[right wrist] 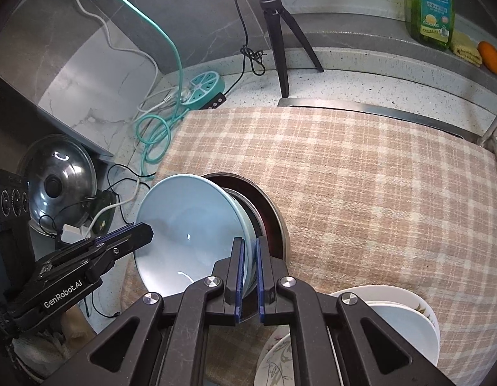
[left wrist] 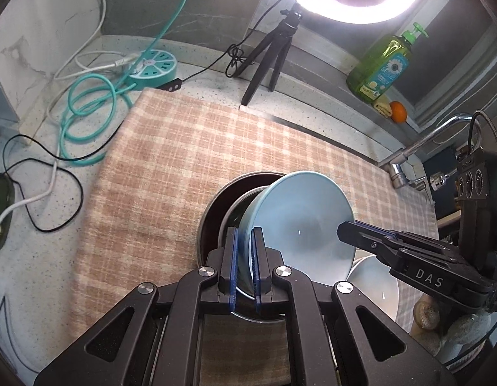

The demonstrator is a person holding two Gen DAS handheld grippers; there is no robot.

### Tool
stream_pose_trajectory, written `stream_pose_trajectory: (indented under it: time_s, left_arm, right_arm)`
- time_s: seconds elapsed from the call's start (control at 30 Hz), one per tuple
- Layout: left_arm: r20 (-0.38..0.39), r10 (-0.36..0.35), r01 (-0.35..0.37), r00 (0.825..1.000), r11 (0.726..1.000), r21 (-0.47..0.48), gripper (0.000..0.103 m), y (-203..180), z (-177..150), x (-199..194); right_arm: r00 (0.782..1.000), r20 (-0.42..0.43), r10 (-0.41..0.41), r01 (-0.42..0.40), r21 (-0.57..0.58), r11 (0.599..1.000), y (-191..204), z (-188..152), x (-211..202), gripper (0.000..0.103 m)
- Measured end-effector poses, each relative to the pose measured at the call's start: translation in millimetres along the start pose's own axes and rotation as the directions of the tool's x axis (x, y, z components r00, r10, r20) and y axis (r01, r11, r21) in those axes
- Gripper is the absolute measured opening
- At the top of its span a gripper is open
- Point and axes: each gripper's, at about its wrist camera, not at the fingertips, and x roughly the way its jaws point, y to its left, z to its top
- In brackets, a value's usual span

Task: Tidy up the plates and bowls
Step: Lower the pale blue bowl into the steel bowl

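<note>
- Left wrist view: left claw [left wrist: 244, 257] clamped on the near rim of a pale blue bowl [left wrist: 308, 215], blue pads [left wrist: 233, 257] pressing either side of the wall.
- Bowl tilted, mouth facing right, held over the checked cloth [left wrist: 190, 160] that covers the table [left wrist: 39, 212].
- Just behind the bowl, a dark round metal pan [left wrist: 216, 199], partly hidden; whether touching it or not, cannot tell.
- Right claw [left wrist: 345, 228] reaching in from the right edge, closed on the opposite rim of the same bowl.
- White plate [left wrist: 374, 280] low at right, beneath the right claw.
- Farther back: ring light [left wrist: 345, 3] on a small tripod [left wrist: 267, 54], green soap bottle [left wrist: 382, 64], orange [left wrist: 398, 111], faucet [left wrist: 419, 148], teal power strip [left wrist: 155, 67] with looped cables.

- Right wrist view: right claw [right wrist: 249, 263] pinched shut on the bowl's [right wrist: 184, 225] rim, wall squeezed between its blue pads [right wrist: 239, 267].
- Bowl's mouth facing left here, dark pan [right wrist: 267, 212] right behind it, over the checked cloth [right wrist: 361, 177].
- Left claw [right wrist: 145, 231] coming in from the left, gripping the far rim.
- Stack of white plates [right wrist: 409, 315] at lower right on the cloth; patterned plate [right wrist: 274, 363] below the claw.
- Metal pot lid [right wrist: 58, 180] at left, beside the cables on the table [right wrist: 377, 67].
</note>
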Motion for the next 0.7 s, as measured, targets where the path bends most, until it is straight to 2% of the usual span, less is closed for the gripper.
stream_pose_trajectory:
  time_s: [0.7]
  left_arm:
    - [-0.073,0.0,0.0,0.997,1.0,-0.013,0.006,11.0,3.2,20.0]
  right_arm:
    - [0.998,-0.056,-0.017,0.017,0.0,1.0,-1.7,1.3,23.9,0.007]
